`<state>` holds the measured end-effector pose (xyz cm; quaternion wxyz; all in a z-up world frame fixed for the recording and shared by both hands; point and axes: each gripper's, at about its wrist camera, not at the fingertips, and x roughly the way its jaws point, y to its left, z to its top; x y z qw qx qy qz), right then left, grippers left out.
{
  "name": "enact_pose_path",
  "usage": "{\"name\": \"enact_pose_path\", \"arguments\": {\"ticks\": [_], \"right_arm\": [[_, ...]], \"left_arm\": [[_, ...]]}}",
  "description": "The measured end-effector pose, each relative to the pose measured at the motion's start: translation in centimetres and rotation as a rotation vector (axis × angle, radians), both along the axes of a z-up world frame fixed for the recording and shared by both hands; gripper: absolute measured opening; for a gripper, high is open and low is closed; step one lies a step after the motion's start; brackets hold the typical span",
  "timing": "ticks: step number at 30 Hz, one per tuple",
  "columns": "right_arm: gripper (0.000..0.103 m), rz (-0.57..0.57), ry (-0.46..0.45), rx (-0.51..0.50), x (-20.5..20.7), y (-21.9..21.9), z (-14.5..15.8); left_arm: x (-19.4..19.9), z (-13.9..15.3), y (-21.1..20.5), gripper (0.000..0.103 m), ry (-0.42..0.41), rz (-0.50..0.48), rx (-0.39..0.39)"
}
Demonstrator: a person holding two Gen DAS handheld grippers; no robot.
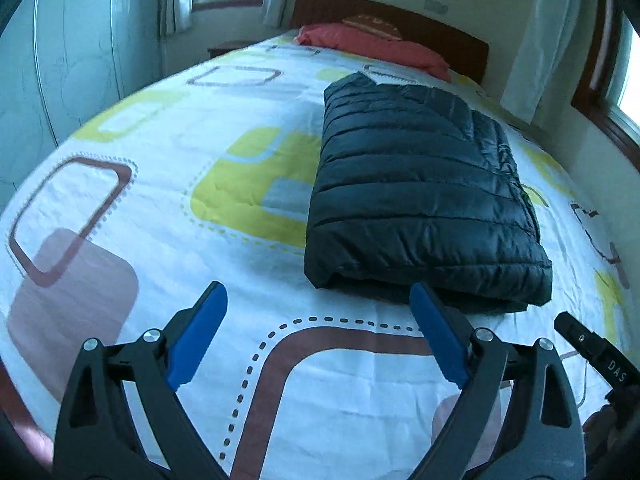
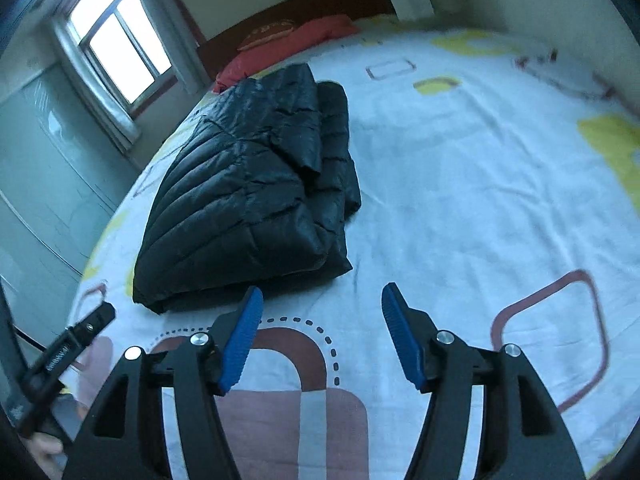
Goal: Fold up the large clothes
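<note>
Black jacket lies folded on the bed, at one o'clock of the left gripper; the left gripper and the right gripper are both released, empty.

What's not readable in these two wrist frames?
- Black puffer jacket: underside and inner layers hidden by its own folds, both views; zipper and sleeves not visible.
- Red pillow: far, small; partly behind the jacket in the right wrist view.
- Headboard emblem: too small and blurred to read.
- Left gripper, right gripper: both open; handles and hands cut off by the bottom edge.
- Bedsheet: edges lost to fisheye rim.
</note>
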<state>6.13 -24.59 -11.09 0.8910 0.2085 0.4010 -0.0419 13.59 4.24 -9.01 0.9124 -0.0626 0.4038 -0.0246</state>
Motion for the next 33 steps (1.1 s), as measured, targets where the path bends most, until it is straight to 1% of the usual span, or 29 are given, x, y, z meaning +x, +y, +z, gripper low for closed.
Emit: {"name": "enact_pose_path", "arguments": {"ticks": [1,3,6,13,16,19,23,33], "right_arm": [[0.063,0.000,-0.011,-0.028,-0.3,0.3,0.4],[0.067,-0.003,-0.028,-0.067,-0.6,0.8,1.2],[0.069,-0.003,-0.056,-0.121,-0.9,1.7,2.4],[0.071,0.003,-0.125,-0.197,-2.1,3.0,5.2],[0.073,0.005,-0.155,-0.221,-2.6,3.6,6.4],[0.074,0.014,-0.176,-0.230,-2.9,4.1,7.3],[0.074,0.020,-0.195,-0.242,-3.1,4.5,8.1],[0.074,0.024,-0.209,-0.251,-3.3,5.1,8.5]], "left_arm": [[-0.1,0.4,-0.4,0.093,-0.012,-0.004,0.015],[-0.8,1.2,-1.0,0.095,-0.039,-0.018,0.055],[-1.1,2.2,-1.5,0.097,-0.061,-0.025,0.085],[-2.3,4.8,-2.0,0.098,-0.130,-0.016,0.095],[-2.8,5.9,-1.9,0.098,-0.153,-0.008,0.089],[-3.2,6.9,-1.9,0.101,-0.174,-0.002,0.085],[-3.6,7.6,-2.0,0.101,-0.190,-0.003,0.090],[-4.2,8.2,-2.3,0.101,-0.211,-0.007,0.105]]}}
